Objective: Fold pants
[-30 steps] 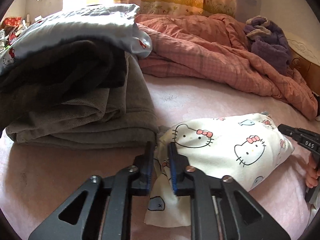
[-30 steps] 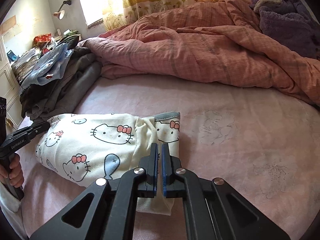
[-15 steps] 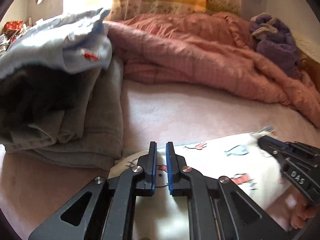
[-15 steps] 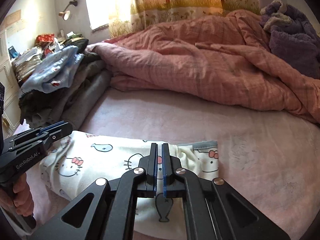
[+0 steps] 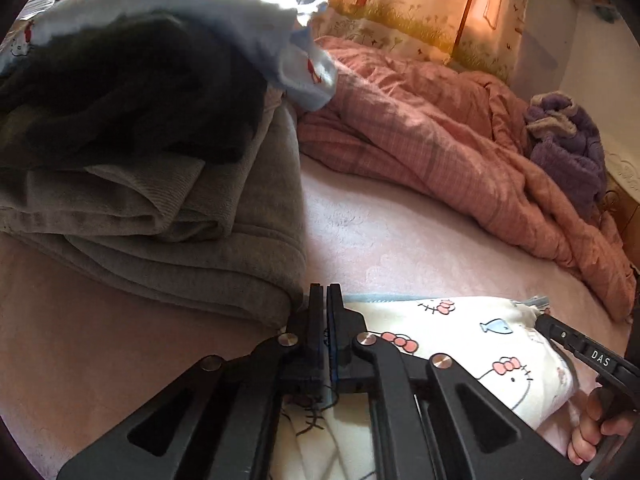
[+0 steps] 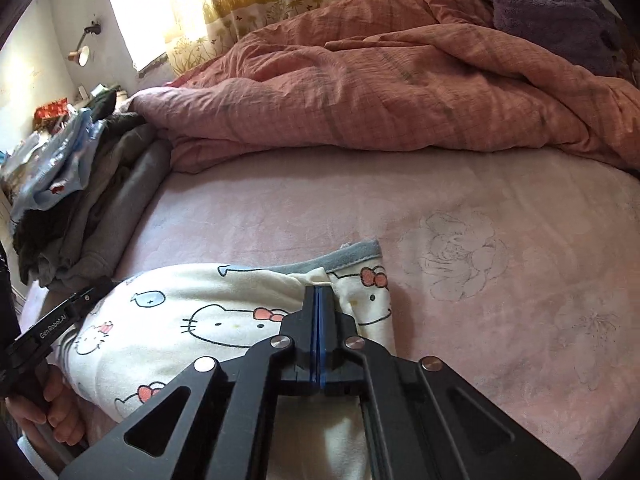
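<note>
Pinching pants [image 6: 224,320], left gripper [image 5: 325,292] and right gripper [image 6: 318,294] angled down, fingers [image 6: 310,312] clamped

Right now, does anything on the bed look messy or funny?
Yes. The pink quilt lies crumpled in a heap at the back of the bed, and the pile of grey and dark clothes is lopsided, with a blue garment hanging off its top. The cat-print pants look neat.
</note>
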The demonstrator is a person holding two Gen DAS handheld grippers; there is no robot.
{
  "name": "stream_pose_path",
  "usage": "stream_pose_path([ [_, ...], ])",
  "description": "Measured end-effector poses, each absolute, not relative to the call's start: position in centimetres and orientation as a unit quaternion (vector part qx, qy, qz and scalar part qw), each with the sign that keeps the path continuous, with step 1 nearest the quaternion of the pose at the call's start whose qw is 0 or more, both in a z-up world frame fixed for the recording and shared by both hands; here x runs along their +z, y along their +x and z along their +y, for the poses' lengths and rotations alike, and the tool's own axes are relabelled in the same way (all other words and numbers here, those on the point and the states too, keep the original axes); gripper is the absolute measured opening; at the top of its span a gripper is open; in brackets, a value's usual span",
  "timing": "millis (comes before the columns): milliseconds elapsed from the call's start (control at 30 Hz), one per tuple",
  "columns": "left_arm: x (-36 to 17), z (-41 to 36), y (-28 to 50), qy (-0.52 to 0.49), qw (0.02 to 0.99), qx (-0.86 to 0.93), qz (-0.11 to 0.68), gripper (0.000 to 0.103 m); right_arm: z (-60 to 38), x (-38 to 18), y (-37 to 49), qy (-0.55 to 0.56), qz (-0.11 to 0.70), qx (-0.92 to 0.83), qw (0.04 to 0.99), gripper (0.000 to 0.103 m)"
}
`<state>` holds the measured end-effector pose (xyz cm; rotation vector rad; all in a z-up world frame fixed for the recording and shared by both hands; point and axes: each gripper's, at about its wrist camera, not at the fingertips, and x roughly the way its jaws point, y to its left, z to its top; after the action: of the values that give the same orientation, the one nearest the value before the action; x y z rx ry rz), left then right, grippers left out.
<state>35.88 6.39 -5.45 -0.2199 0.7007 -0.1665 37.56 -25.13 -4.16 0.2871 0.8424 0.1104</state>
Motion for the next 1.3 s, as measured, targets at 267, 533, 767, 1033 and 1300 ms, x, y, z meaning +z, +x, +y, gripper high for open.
stream_pose_path([
  [267,-3.5,3.4,29.2,0.004,0.936,-0.162,0.312,0.003,-26.1,-1.7,31.5,0.134,0.371,0.123,0.911,0.002],
  [533,-2.7,0.8,28.8,0.003,0.925,-0.22,0.308,0.003,-20.2,-0.5,30.7,0.087,0.351,0.172,0.916,0.002],
  [767,-6.3,-2.4,30.5,0.063,0.894,-0.183,0.404,0.005,-16.1,-2.8,32.3,0.046,0.413,0.167,0.894,0.002],
  [1033,-5.9,0.1,29.9,-0.009,0.898,-0.215,0.385,0.004,-17.8,-4.2,32.1,0.102,0.404,0.195,0.888,0.002],
  [1300,-5.2,2.9,28.6,-0.007,0.918,-0.13,0.374,0.004,-19.5,-3.3,30.8,0.068,0.41,0.128,0.9,0.002],
])
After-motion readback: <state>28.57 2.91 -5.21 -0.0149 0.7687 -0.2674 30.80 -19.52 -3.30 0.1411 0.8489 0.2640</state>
